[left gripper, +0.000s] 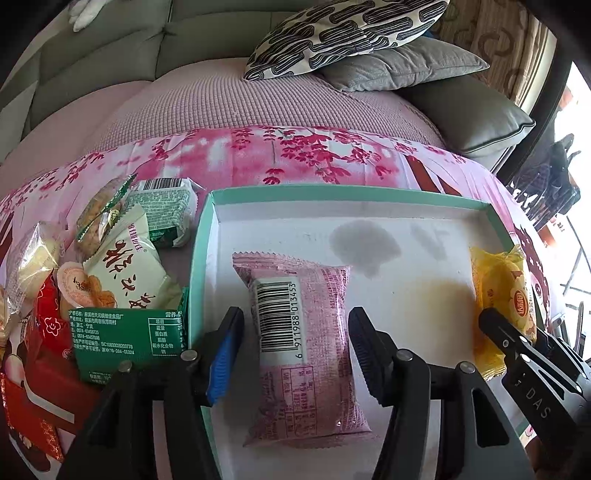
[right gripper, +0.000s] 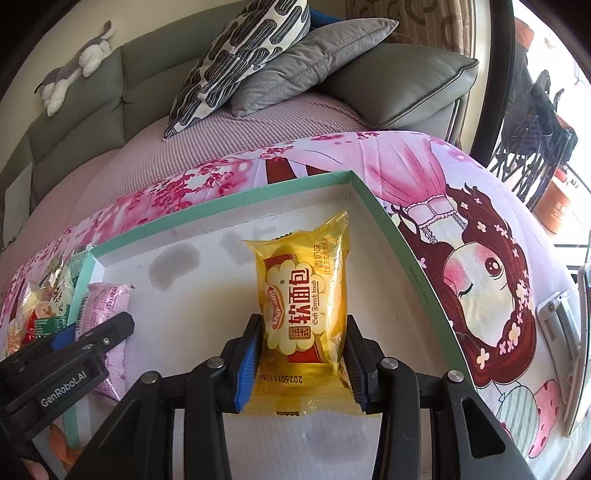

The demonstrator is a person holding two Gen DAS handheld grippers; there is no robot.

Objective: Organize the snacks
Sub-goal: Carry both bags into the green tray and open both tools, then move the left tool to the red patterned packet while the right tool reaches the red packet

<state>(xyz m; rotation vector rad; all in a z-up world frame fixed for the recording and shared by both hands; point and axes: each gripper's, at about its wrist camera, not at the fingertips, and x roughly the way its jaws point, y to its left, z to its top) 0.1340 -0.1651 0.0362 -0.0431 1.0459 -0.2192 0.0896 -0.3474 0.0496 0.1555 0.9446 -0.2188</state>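
A shallow white tray with a teal rim [left gripper: 332, 192] [right gripper: 388, 229] lies on a pink printed cloth. In it, a pink snack packet [left gripper: 303, 332] [right gripper: 107, 306] lies barcode up between the fingers of my left gripper [left gripper: 295, 314], which stands open with a gap on each side. A yellow soft-bread packet [right gripper: 303, 295] [left gripper: 498, 280] lies at the tray's right end between the fingers of my right gripper [right gripper: 303, 319]. Its pads sit close along the packet's sides without squeezing it. A pile of loose snack packets [left gripper: 110, 277] lies left of the tray.
Behind the table stands a grey-green sofa [left gripper: 110, 55] with a patterned pillow [left gripper: 343, 33] and a grey cushion [right gripper: 314, 55]. A plush toy [right gripper: 74, 74] rests on the sofa back. A silver-white object [right gripper: 557, 321] lies on the cloth right of the tray.
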